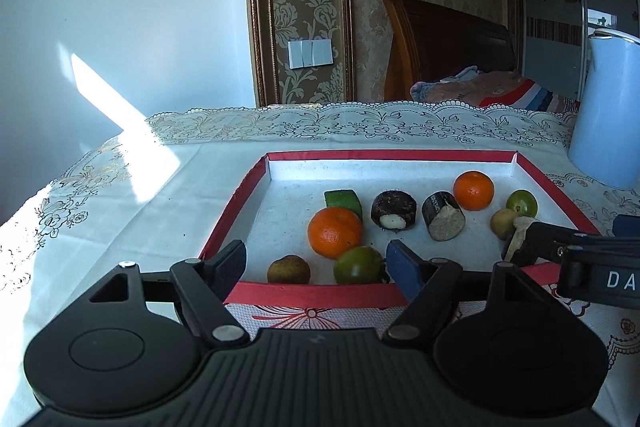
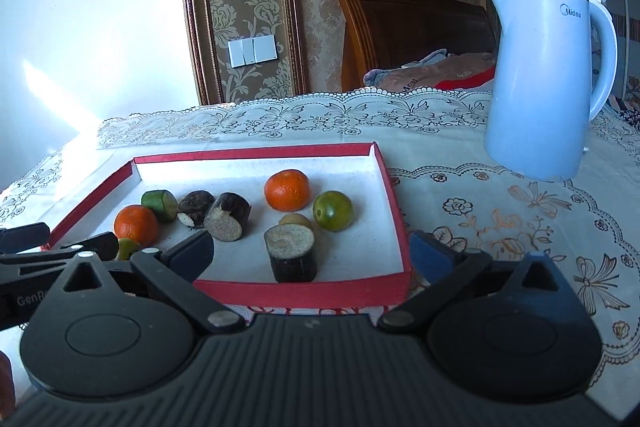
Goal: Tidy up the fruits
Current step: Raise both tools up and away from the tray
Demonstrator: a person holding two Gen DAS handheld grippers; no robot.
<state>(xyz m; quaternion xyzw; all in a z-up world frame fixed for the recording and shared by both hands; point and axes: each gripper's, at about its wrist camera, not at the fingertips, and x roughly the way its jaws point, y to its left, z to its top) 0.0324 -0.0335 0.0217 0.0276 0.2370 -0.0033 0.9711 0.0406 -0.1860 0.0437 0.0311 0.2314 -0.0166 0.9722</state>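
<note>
The left gripper (image 1: 316,263) has its jaws released at the near rim of the red tray (image 2: 304,294), a green fruit (image 1: 358,265) lying between them untouched. The right gripper (image 2: 312,253) hangs with jaws spread wide and released, straddling the tray's near right corner, a dark cane piece (image 2: 291,253) standing between them without contact. Inside the tray lie two oranges, one at 9 o'clock (image 2: 136,225) and one toward 12 (image 2: 287,189); two green round fruits, the second at 3 o'clock (image 2: 333,210); two small brown fruits, one (image 1: 289,269) at the near edge and one (image 2: 295,219) just behind the cane piece; three dark stubs and one green stub (image 2: 160,203) in the middle row. On the lace-covered worktop (image 2: 500,211), at 1 o'clock beyond the tray, stands one pale blue kettle (image 2: 548,79).
</note>
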